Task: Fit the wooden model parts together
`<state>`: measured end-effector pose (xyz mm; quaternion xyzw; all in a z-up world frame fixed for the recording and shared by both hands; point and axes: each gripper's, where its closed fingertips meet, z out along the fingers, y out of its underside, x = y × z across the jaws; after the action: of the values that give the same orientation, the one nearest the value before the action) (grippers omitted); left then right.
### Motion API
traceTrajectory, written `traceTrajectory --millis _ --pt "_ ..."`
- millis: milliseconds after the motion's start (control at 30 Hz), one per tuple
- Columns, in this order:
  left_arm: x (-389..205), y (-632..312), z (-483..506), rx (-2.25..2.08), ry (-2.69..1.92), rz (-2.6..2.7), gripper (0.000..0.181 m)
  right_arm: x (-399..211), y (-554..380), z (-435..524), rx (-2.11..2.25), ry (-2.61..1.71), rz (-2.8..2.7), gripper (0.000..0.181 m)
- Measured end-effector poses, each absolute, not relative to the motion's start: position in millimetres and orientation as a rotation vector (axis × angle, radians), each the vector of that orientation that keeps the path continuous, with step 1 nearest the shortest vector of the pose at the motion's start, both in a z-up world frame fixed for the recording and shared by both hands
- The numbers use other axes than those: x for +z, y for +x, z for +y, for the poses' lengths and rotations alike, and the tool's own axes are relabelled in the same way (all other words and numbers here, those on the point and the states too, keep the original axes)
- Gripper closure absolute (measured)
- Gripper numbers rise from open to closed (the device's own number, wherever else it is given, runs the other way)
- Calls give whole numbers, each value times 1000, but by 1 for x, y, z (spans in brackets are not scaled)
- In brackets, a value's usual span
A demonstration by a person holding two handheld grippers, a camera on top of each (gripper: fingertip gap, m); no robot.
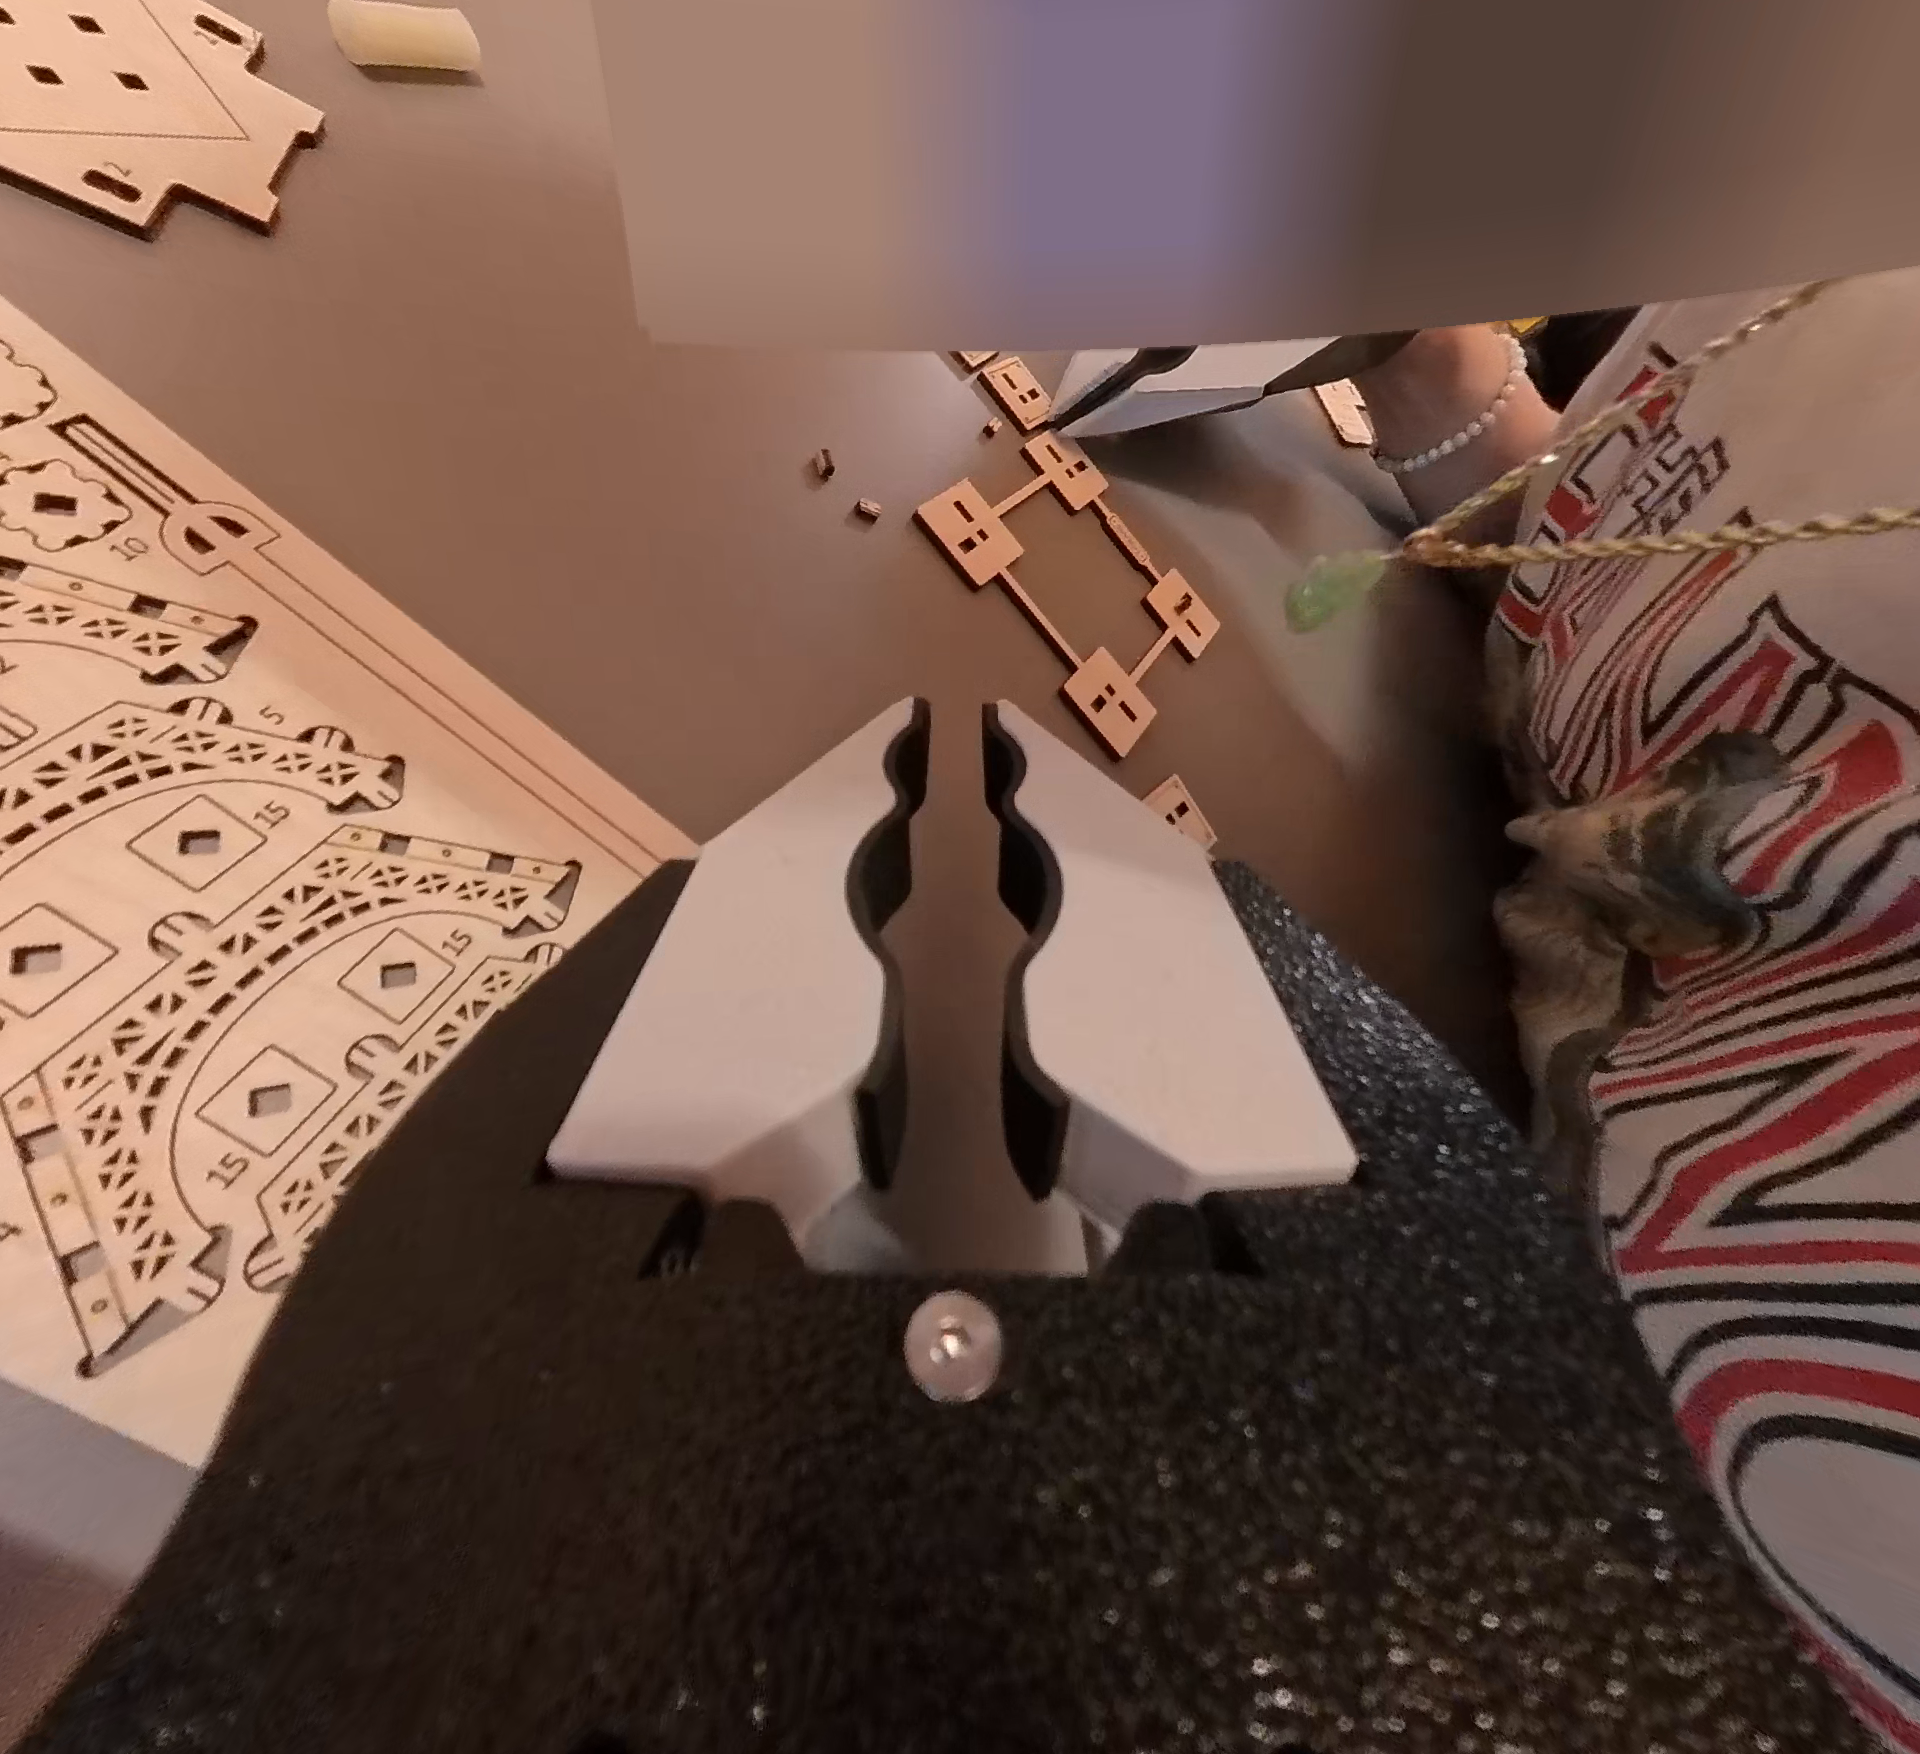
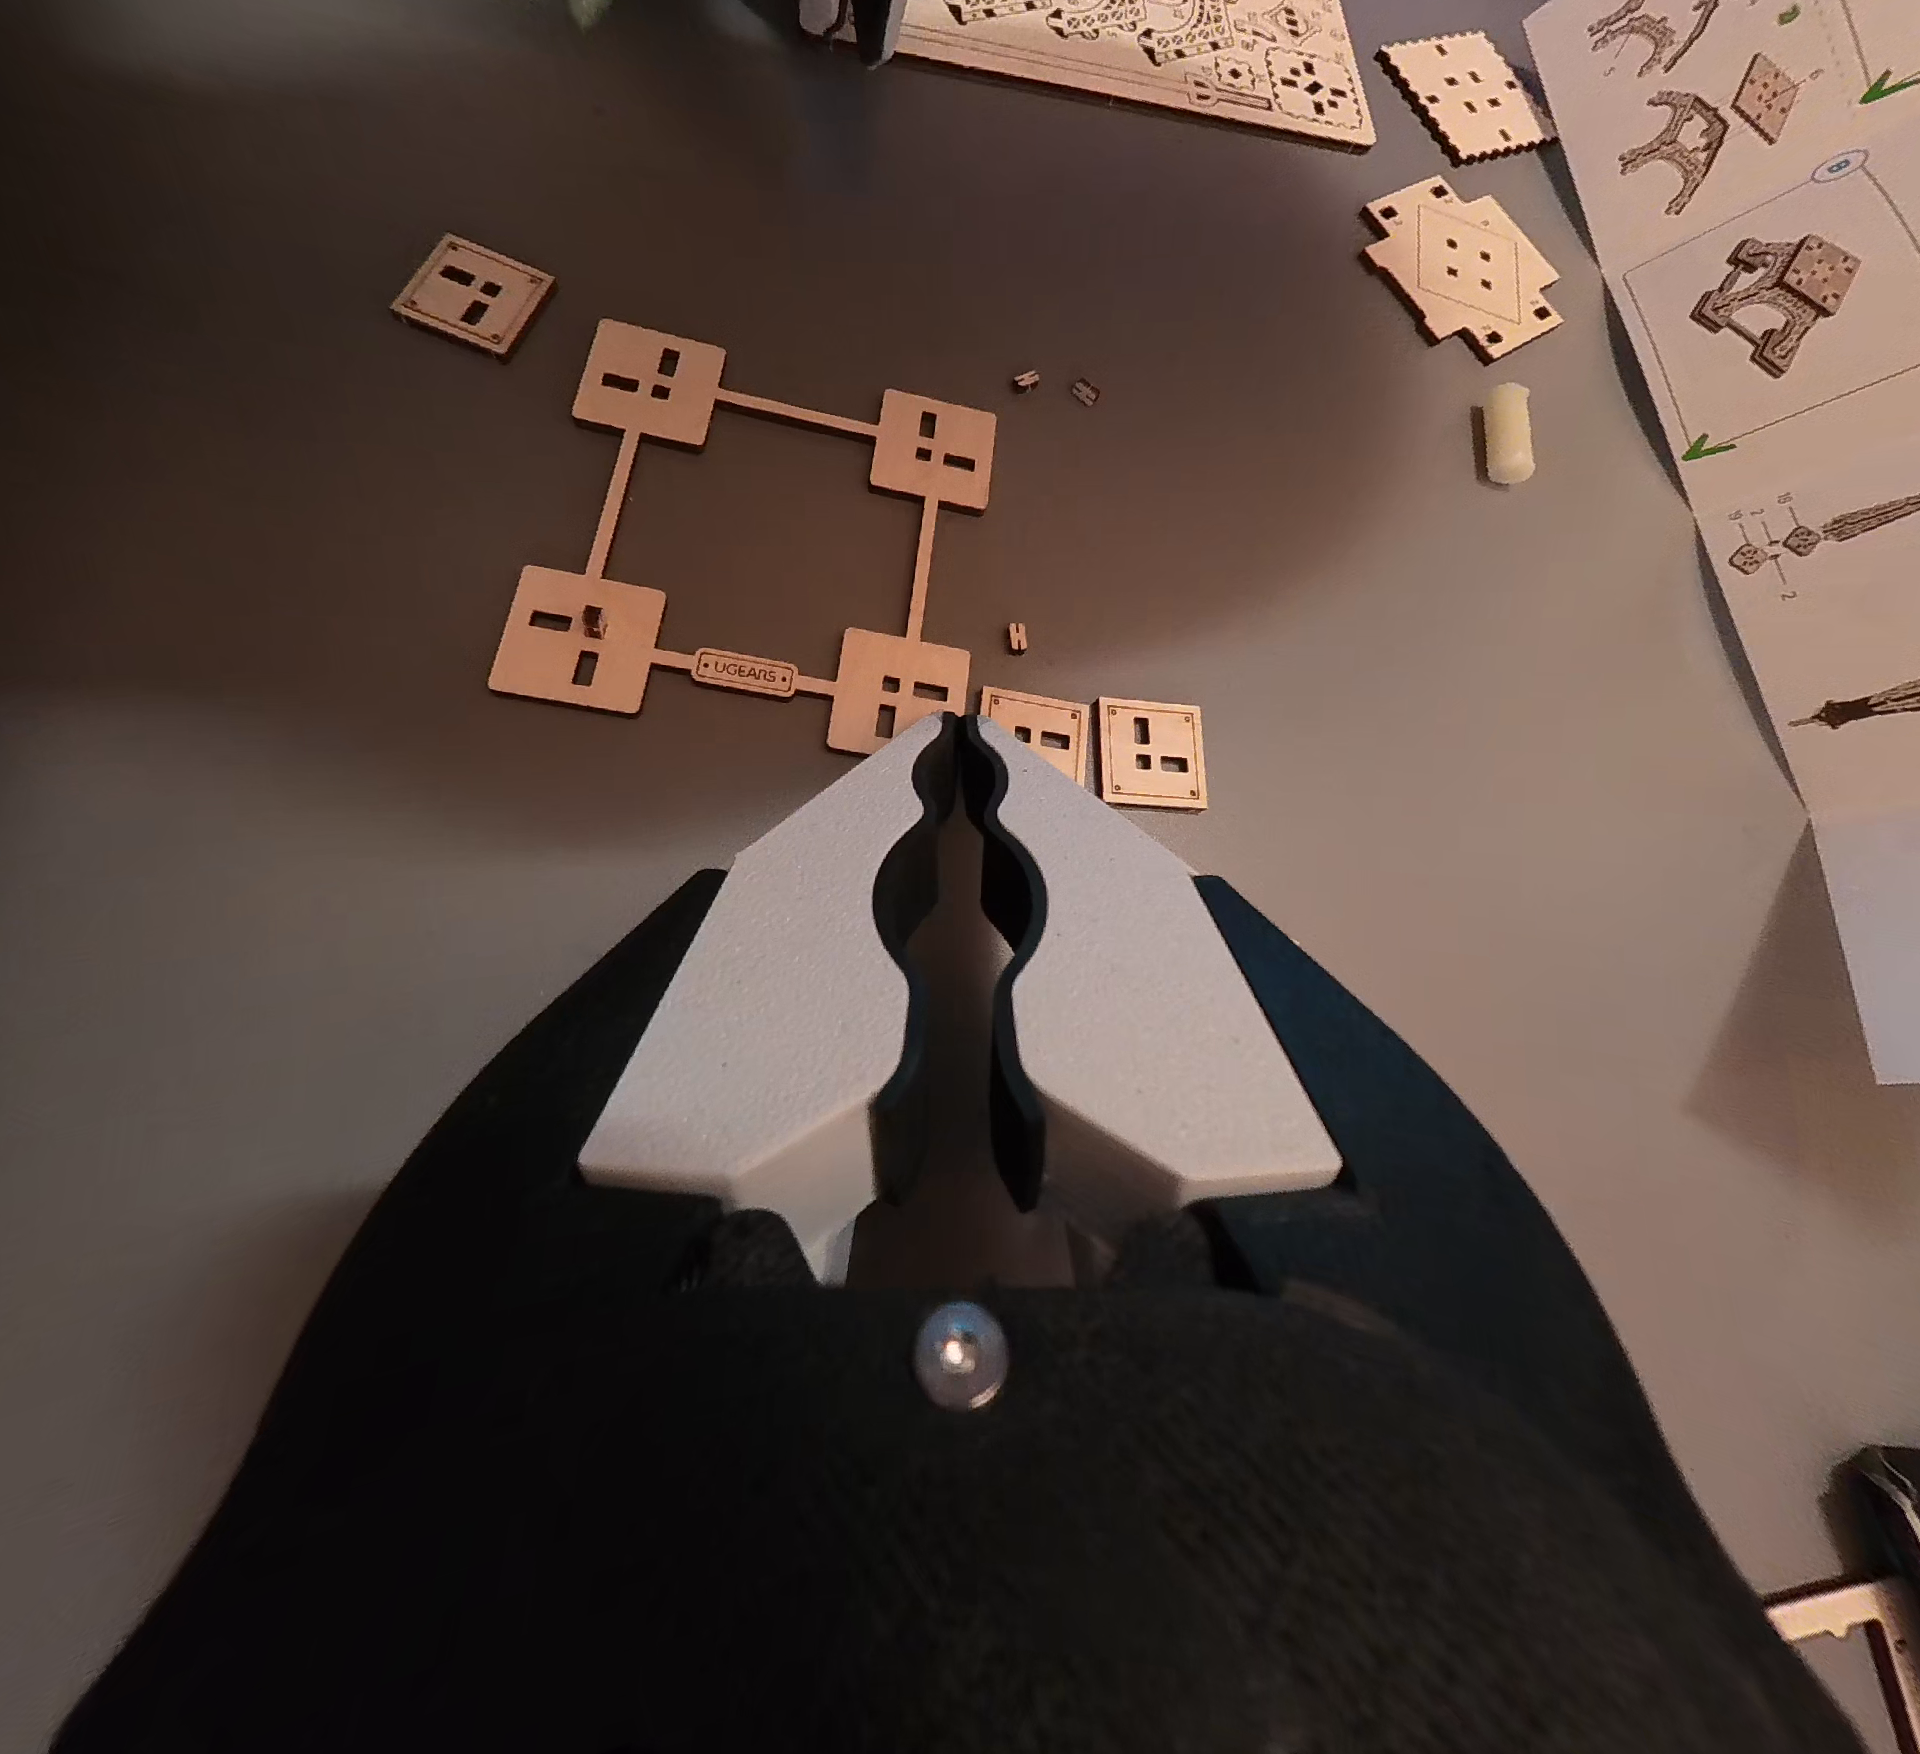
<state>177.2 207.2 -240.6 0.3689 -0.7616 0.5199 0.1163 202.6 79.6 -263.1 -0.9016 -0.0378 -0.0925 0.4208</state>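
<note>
Clearly the right gripper (image 2: 957,720) was nearer: its tips, pinched together on nothing visible, hovered at the near corner pad of the flat pale wooden four-pad square frame (image 2: 758,525). Beyond it, the left gripper (image 1: 956,712) hung narrowly parted and empty.

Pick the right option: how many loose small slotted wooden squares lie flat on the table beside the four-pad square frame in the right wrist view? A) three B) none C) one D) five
A: one loose square lies off the frame's far-left corner, and two more sit side by side just right of the right gripper's tips.
</note>
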Motion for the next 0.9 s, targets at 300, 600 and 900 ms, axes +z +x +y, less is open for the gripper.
traceTrajectory --millis 300,600,900 --pt "-227 162 184 1548 883 -2428 174 -263 203 80 -229 -2260 -93 181" --pt "-220 133 114 1486 613 -2626 177 -263 203 79 -237 -2259 -96 181" --pt "-251 134 95 1185 509 -3024 167 -263 203 80 -238 -2259 -97 181"
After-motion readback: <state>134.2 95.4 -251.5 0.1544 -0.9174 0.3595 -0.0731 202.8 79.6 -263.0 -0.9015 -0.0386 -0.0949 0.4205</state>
